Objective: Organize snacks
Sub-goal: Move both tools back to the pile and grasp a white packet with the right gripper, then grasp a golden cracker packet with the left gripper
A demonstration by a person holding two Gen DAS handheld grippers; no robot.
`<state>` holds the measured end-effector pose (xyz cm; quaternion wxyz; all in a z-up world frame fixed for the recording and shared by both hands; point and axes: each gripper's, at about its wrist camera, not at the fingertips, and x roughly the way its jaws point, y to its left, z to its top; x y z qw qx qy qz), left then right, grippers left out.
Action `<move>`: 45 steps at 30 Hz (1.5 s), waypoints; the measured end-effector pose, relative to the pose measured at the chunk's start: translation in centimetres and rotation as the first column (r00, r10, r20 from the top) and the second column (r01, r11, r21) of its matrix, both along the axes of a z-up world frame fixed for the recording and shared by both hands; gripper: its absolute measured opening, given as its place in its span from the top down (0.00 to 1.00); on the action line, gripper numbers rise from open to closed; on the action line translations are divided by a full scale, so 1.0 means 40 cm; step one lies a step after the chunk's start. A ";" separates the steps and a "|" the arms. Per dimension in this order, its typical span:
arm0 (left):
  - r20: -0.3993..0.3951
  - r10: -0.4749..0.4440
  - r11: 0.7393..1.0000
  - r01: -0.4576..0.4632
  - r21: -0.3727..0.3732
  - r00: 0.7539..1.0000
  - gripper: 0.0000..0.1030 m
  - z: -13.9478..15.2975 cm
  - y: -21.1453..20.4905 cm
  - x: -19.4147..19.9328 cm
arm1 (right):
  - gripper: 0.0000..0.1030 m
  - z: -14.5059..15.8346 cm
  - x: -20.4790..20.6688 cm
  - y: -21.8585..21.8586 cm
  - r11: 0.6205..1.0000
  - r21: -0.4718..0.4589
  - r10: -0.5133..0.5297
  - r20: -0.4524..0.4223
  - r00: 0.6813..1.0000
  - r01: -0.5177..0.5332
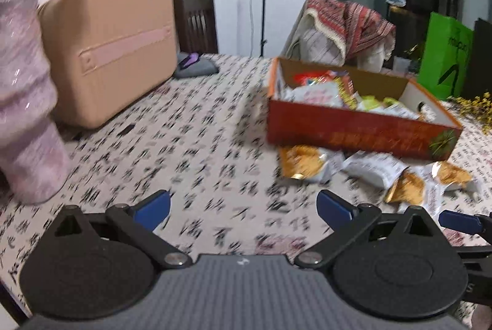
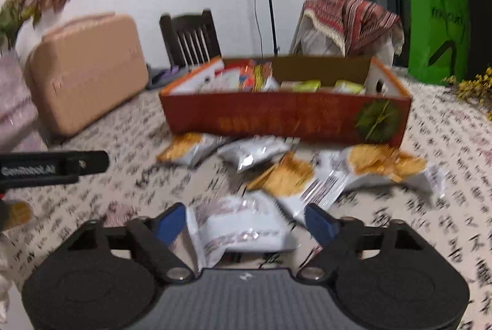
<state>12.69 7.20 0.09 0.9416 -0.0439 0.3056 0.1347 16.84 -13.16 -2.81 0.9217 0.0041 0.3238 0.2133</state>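
Here, an orange snack box (image 2: 286, 118) sits on the patterned worktop (image 1: 200, 145); loose snack packets (image 2: 276, 173) lie just before the box. Right claw (image 2: 246, 224) spread wide around a white packet (image 2: 243, 225); left claw (image 1: 243, 207) wide, holding nothing

Shiny crinkly plastic snack packets (image 2: 243, 225); stiff matt cardboard box (image 2: 286, 118); soft printed cloth on table (image 1: 200, 145); smooth peach case (image 1: 107, 50); dark wooden chair (image 2: 190, 38).

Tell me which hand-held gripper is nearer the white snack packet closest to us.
Right. The right hand-held gripper straddles the white snack packet, fingers open; the left hand-held gripper hovers over bare tablecloth, off to its left.
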 end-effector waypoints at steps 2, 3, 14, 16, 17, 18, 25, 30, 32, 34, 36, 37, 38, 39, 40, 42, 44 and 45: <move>-0.013 0.010 1.000 -0.010 -0.008 1.000 0.00 -0.011 0.013 -0.007 | 0.24 -0.022 0.010 0.018 1.000 -0.018 0.001 -0.025 1.000 -0.002; -0.016 0.012 1.000 -0.012 -0.013 1.000 0.00 -0.015 0.019 -0.010 | 0.25 -0.027 0.013 0.023 1.000 -0.023 0.005 -0.031 1.000 -0.006; -0.030 -0.012 0.999 0.010 -0.045 0.999 0.00 -0.029 0.015 -0.011 | 0.67 0.004 -0.003 -0.004 0.998 0.048 0.046 0.024 0.999 -0.047; -0.028 -0.016 0.999 0.015 -0.046 0.999 0.00 -0.028 0.010 -0.008 | 0.68 0.015 -0.005 -0.015 0.997 0.070 0.043 0.036 0.998 -0.045; -0.027 -0.019 0.999 0.018 -0.047 0.999 0.00 -0.027 0.007 -0.006 | 0.68 0.021 -0.007 -0.022 0.996 0.081 0.040 0.044 0.998 -0.043; -0.026 -0.021 0.999 0.020 -0.046 0.999 0.00 -0.026 0.005 -0.004 | 0.68 0.027 -0.008 -0.029 0.995 0.093 0.034 0.052 0.998 -0.039; -0.038 -0.042 0.998 0.040 -0.047 0.998 0.00 -0.028 -0.013 0.034 | 0.70 0.079 -0.014 -0.097 0.986 0.166 -0.013 0.117 0.993 -0.006; -0.043 -0.056 0.997 0.053 -0.051 0.997 0.00 -0.020 -0.021 0.075 | 0.75 0.109 -0.002 -0.153 0.983 0.179 -0.067 0.164 0.984 0.037; -0.044 -0.061 0.997 0.058 -0.050 0.997 0.00 -0.016 -0.025 0.094 | 0.75 0.115 0.014 -0.179 0.981 0.184 -0.092 0.169 0.981 0.060; -0.046 -0.060 0.997 0.058 -0.042 0.997 0.00 -0.012 -0.029 0.112 | 0.75 0.118 0.035 -0.201 0.979 0.186 -0.117 0.170 0.978 0.085; -0.054 -0.056 0.998 0.053 -0.043 0.997 0.00 -0.010 -0.031 0.135 | 0.75 0.119 0.057 -0.218 0.977 0.188 -0.134 0.169 0.976 0.102; -0.061 -0.051 0.998 0.049 -0.047 0.997 0.00 -0.009 -0.031 0.146 | 0.75 0.118 0.069 -0.226 0.976 0.185 -0.143 0.170 0.975 0.111; -0.070 -0.050 0.997 0.046 -0.055 0.996 0.00 -0.010 -0.030 0.158 | 0.75 0.115 0.081 -0.232 0.976 0.181 -0.152 0.169 0.974 0.121; -0.079 -0.050 0.997 0.045 -0.062 0.996 0.00 -0.011 -0.029 0.171 | 0.75 0.113 0.092 -0.239 0.975 0.179 -0.159 0.168 0.973 0.129; -0.084 -0.050 0.997 0.044 -0.064 0.995 0.00 -0.014 -0.028 0.183 | 0.75 0.108 0.104 -0.246 0.974 0.178 -0.168 0.167 0.971 0.138; -0.095 -0.051 0.997 0.044 -0.069 0.994 0.00 -0.019 -0.031 0.211 | 0.75 0.098 0.129 -0.258 0.971 0.180 -0.187 0.163 0.969 0.158; -0.105 -0.053 0.996 0.045 -0.078 0.993 0.00 -0.025 -0.035 0.241 | 0.75 0.082 0.145 -0.270 0.965 0.199 -0.203 0.152 0.967 0.171; -0.111 -0.053 0.996 0.044 -0.081 0.992 0.00 -0.029 -0.037 0.256 | 0.75 0.071 0.153 -0.277 0.961 0.214 -0.210 0.146 0.967 0.177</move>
